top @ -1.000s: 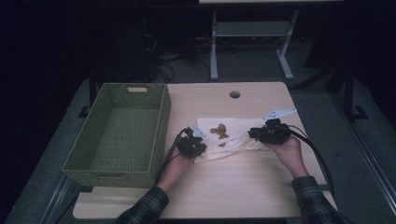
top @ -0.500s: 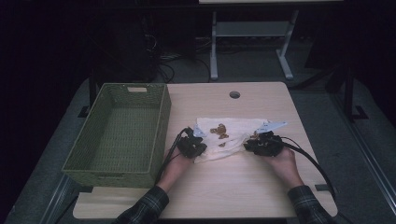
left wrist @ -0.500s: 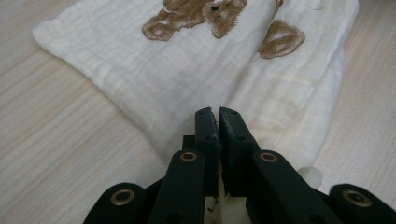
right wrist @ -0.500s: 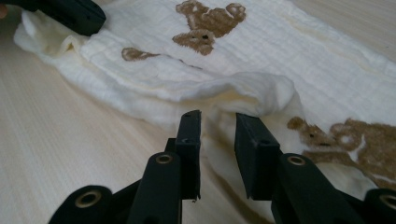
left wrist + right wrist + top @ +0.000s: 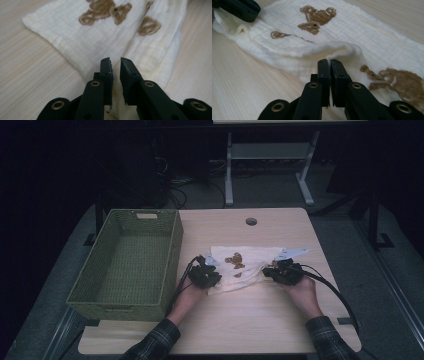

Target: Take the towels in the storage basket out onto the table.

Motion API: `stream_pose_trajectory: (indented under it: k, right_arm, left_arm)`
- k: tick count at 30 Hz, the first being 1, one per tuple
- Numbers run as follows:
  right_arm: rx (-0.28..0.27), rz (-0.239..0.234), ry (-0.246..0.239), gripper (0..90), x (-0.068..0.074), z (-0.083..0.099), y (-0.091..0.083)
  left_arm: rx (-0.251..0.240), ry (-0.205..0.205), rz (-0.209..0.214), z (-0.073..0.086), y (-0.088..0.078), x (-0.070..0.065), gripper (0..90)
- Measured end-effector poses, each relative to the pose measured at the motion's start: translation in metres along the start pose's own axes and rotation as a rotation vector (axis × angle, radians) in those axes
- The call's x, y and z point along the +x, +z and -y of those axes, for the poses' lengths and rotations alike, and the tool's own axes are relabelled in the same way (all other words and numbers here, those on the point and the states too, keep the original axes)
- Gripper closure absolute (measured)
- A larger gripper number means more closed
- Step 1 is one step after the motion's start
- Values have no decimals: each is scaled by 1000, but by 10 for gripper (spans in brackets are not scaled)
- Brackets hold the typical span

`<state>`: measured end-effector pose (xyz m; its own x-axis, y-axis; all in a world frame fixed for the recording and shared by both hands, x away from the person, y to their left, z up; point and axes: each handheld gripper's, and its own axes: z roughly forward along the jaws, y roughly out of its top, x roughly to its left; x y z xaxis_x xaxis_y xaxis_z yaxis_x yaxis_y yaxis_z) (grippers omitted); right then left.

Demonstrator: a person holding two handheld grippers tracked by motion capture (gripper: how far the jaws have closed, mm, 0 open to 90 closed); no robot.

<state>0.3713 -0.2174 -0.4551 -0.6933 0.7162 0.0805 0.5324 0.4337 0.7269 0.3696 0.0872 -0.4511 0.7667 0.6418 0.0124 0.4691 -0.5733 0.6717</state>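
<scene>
- A white cloth [image 5: 245, 267] printed with brown bears is lying on the pale wooden surface [image 5: 260, 320], stretched between the two tongs.
- The left tongs [image 5: 115, 62] are being held over the cloth's near edge, jaws having just been opening to a narrow gap; cloth is lying beneath and between them, with no pinch visible.
- The right tongs [image 5: 329, 62] have just been closing and are clamped on a raised fold of the cloth.
- A green woven basket [image 5: 127, 262] is standing just beyond the left tongs, away from the cloth.
</scene>
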Motion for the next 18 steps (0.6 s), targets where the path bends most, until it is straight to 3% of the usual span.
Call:
stream_pose_trajectory:
  k: [7, 9, 15, 18]
  right_arm:
    - [-36, 15, 22, 872, -12, 8, -23]
    - [-44, 20, 33, 873, -15, 11, -30]
    - [-54, 31, 53, 873, -22, 17, -40]
    - [-58, 31, 56, 873, -23, 18, -43]
  left_arm:
    - [-64, -14, 36, -1, -27, -7, 702]
    - [-62, -2, 53, 2, -34, -11, 674]
    - [-44, 33, 57, 6, -32, -19, 591]
    - [-16, 58, 53, 7, -24, -21, 666]
